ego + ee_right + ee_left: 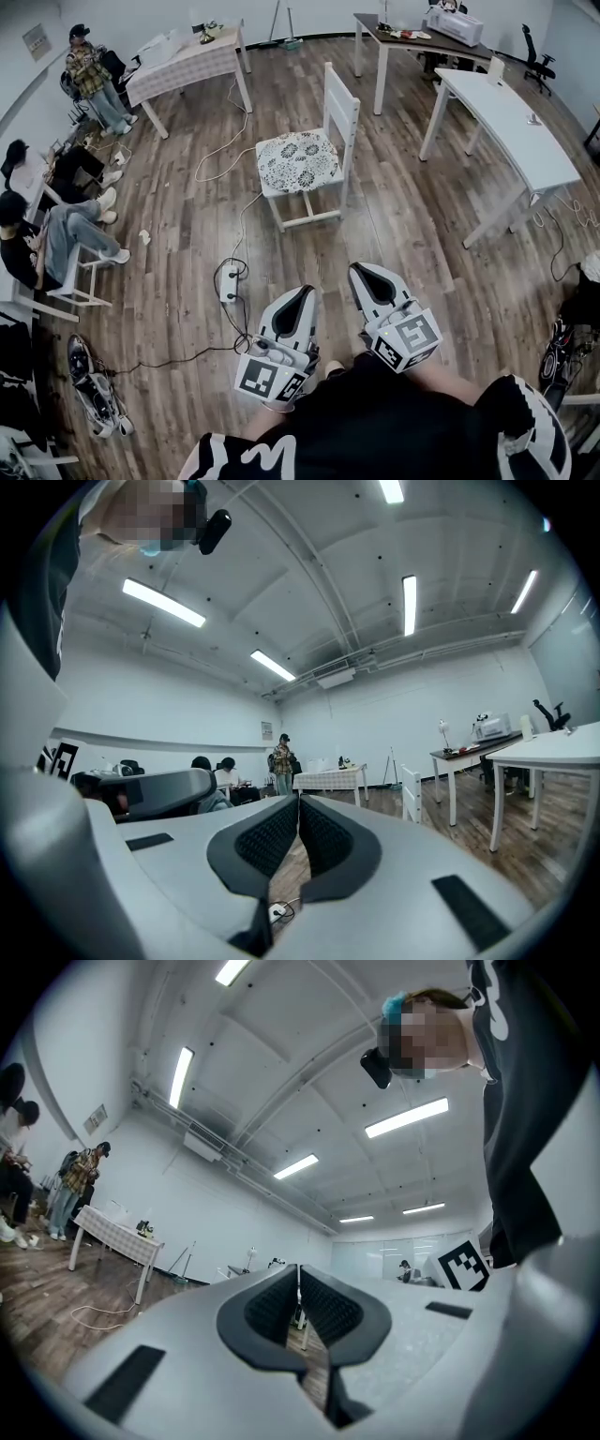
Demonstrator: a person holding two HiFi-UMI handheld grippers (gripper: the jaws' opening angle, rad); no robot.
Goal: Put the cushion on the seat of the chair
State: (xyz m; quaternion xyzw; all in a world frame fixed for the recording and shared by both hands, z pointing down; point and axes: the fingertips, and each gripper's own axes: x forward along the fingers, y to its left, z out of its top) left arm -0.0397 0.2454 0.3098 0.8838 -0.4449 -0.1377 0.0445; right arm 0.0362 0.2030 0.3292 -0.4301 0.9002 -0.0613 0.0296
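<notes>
A white wooden chair stands in the middle of the room on the wood floor. The patterned black-and-white cushion lies flat on its seat. Both grippers hang close to my body, well short of the chair and apart from it. My left gripper is shut with nothing between its pads. My right gripper is also shut and holds nothing, its pads meeting at the tips. In the right gripper view the chair shows small, ahead and to the right.
A power strip with cables lies on the floor ahead of my left gripper. A long white table stands at the right, a checked-cloth table at the back left. People sit along the left wall. Gear lies at the lower left.
</notes>
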